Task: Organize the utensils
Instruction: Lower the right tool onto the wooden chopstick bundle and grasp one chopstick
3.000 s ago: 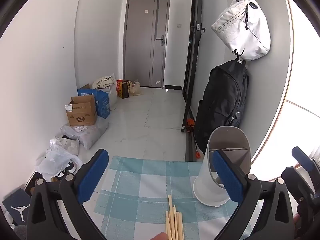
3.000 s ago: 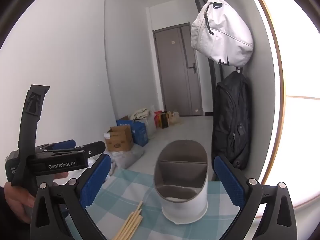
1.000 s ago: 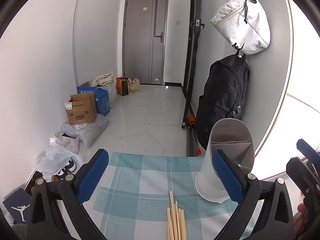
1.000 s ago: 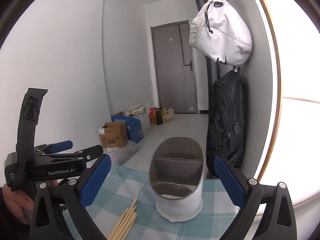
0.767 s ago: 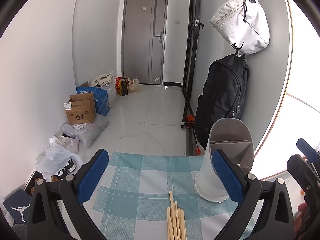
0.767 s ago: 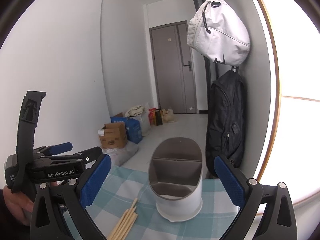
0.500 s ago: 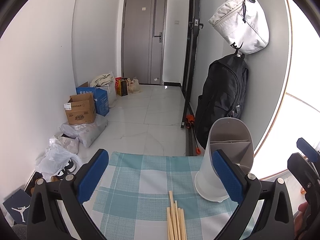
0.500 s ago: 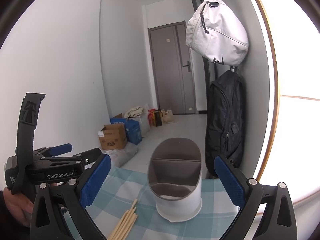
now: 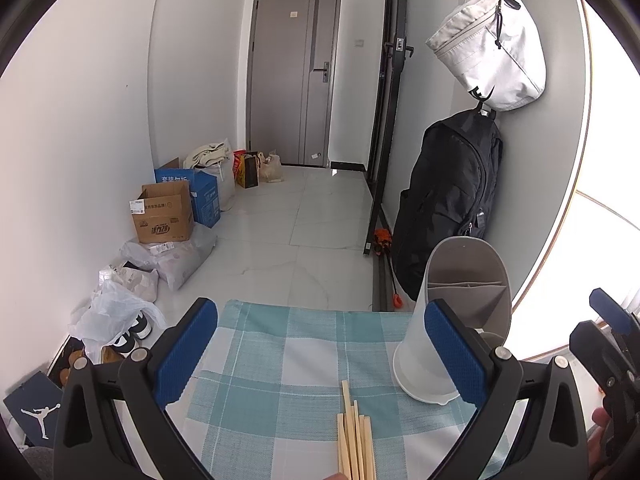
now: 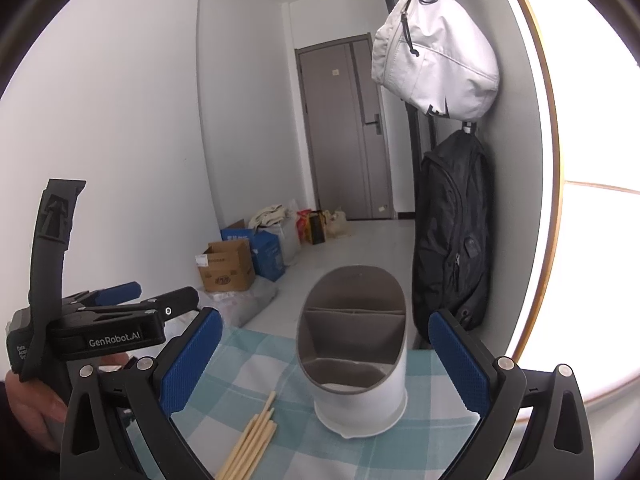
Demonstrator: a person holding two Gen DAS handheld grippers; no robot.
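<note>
A bundle of wooden chopsticks [image 9: 354, 436] lies on a teal checked cloth [image 9: 280, 360]; it also shows in the right wrist view [image 10: 250, 440]. A white utensil holder [image 9: 460, 320] with grey inner compartments stands upright on the cloth to the right of the chopsticks and shows in the right wrist view [image 10: 354, 348] too. My left gripper [image 9: 320, 352] is open and empty above the cloth, behind the chopsticks. My right gripper [image 10: 324, 364] is open and empty, facing the holder. The left gripper's body also shows in the right wrist view [image 10: 108, 328].
A black backpack [image 9: 444, 200] and a white bag [image 9: 488, 44] hang on the right wall behind the holder. Cardboard boxes [image 9: 164, 212] and plastic bags [image 9: 116, 312] lie on the floor at the left. A grey door [image 9: 292, 80] is at the far end.
Both grippers have drifted only slightly; the holder and chopsticks have not moved and both jaws stay open.
</note>
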